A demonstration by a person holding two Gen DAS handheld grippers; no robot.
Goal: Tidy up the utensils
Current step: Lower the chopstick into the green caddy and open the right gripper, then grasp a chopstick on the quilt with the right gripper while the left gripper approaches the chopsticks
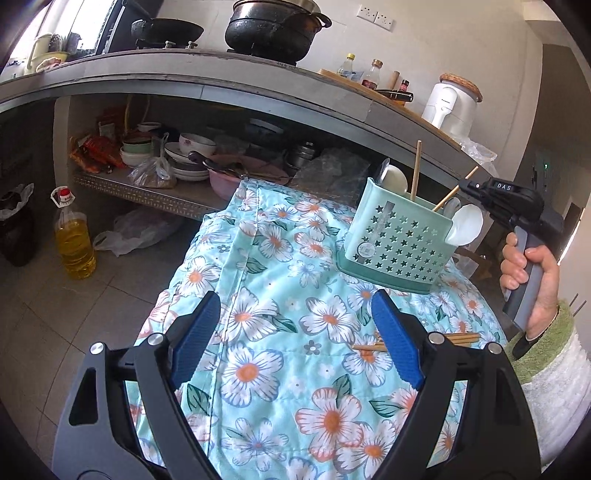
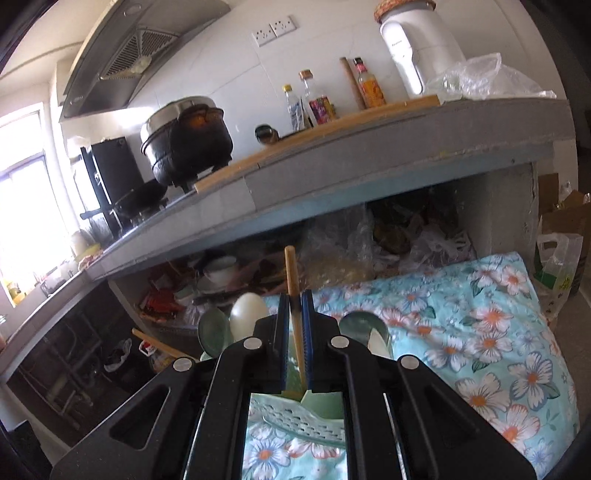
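Observation:
A mint-green utensil holder with star holes stands on a floral cloth. It holds white spoons and an upright chopstick. My right gripper is shut on a slanted chopstick whose lower end is inside the holder. In the right wrist view the chopstick stands pinched between the blue pads, above the holder. My left gripper is open and empty over the cloth. Several loose chopsticks lie on the cloth beside its right finger.
A grey counter with a black pot, bottles and a white appliance runs behind. The shelf below holds bowls and bags. An oil bottle stands on the floor at left.

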